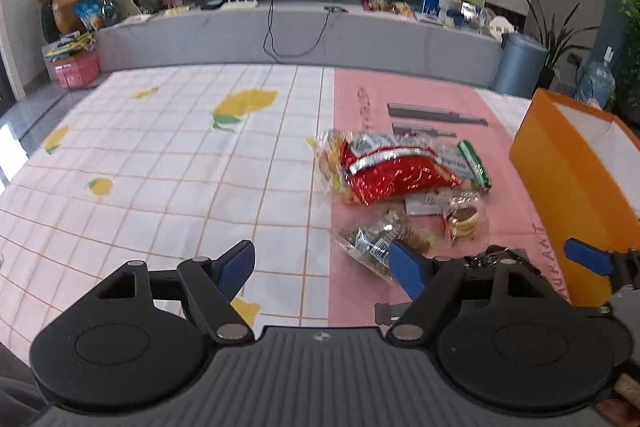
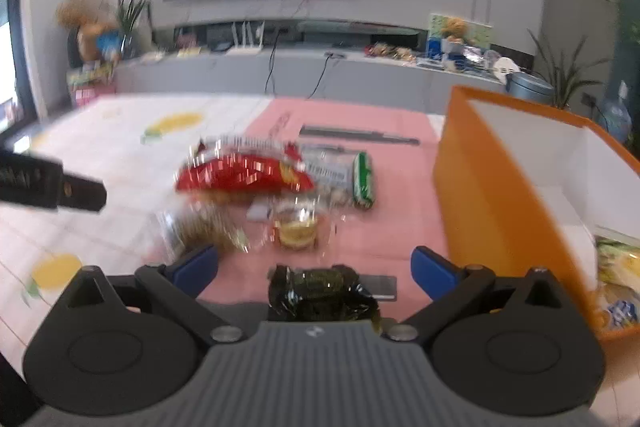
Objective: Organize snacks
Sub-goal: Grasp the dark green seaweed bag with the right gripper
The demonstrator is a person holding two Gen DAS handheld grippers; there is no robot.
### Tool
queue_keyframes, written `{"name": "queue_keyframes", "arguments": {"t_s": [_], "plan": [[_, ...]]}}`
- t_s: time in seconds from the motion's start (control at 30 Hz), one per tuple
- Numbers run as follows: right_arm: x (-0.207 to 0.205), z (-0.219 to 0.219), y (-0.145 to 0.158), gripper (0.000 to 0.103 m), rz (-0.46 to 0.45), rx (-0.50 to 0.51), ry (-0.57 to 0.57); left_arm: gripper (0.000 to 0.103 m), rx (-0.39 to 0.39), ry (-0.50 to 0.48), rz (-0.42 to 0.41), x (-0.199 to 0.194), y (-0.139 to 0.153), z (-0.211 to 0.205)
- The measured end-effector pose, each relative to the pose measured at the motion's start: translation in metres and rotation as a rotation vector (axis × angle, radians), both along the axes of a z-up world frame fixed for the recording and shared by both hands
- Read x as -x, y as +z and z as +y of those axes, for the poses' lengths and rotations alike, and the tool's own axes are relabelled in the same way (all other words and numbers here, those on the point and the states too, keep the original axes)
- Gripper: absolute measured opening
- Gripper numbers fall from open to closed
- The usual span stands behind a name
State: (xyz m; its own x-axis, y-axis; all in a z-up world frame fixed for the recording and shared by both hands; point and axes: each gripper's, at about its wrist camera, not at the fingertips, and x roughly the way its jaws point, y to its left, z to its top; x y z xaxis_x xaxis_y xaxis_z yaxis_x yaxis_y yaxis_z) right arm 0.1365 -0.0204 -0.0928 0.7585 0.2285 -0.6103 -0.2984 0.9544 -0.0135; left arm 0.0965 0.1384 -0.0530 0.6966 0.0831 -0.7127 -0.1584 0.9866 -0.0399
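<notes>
A pile of snacks lies on the pink mat (image 1: 400, 99): a shiny red bag (image 1: 396, 175), a green pack (image 1: 474, 163), a clear pack of brown biscuits (image 1: 380, 243) and a clear pack of yellow rounds (image 1: 464, 219). My left gripper (image 1: 320, 267) stands open just left of the biscuit pack, touching nothing. My right gripper (image 2: 316, 267) is wide open. A dark green packet (image 2: 320, 291) lies on the mat between its fingers, and the pads are clear of it. The red bag (image 2: 244, 179) and the yellow rounds (image 2: 298, 227) lie beyond. An orange box (image 2: 480, 195) stands to the right.
The orange box (image 1: 560, 179) is white inside and holds some snack packs (image 2: 616, 279) at its near end. Two grey metal strips (image 1: 436, 115) lie on the mat behind the pile. A lemon-print checked cloth (image 1: 160, 167) covers the table's left part. The left gripper's body (image 2: 52, 187) juts in from the left.
</notes>
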Motion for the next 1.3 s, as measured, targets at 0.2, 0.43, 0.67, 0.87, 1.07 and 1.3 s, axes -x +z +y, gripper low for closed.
{"name": "queue_keyframes", "arguments": {"t_s": [0.2, 0.43, 0.67, 0.87, 1.07, 1.3], "plan": [[-0.018, 0.000, -0.022, 0.100, 0.043, 0.020, -0.028, 0.089, -0.009, 0.014, 0.018, -0.010, -0.014, 0.006], [-0.037, -0.001, -0.041, 0.100, 0.103, -0.017, -0.048, 0.089, -0.050, 0.036, 0.056, -0.019, -0.024, 0.010], [-0.026, 0.006, -0.039, 0.081, 0.056, 0.005, 0.008, 0.089, -0.045, 0.045, 0.072, -0.020, -0.028, 0.012], [-0.020, 0.008, -0.037, 0.064, 0.037, 0.004, 0.022, 0.089, -0.042, 0.035, 0.062, -0.019, -0.025, 0.009], [-0.012, 0.010, -0.038, 0.060, 0.006, 0.031, 0.025, 0.089, -0.033, 0.024, 0.047, -0.020, -0.026, 0.006], [-0.011, 0.010, -0.036, 0.059, 0.006, 0.047, 0.018, 0.089, 0.022, -0.096, -0.015, -0.024, -0.031, -0.007]]}}
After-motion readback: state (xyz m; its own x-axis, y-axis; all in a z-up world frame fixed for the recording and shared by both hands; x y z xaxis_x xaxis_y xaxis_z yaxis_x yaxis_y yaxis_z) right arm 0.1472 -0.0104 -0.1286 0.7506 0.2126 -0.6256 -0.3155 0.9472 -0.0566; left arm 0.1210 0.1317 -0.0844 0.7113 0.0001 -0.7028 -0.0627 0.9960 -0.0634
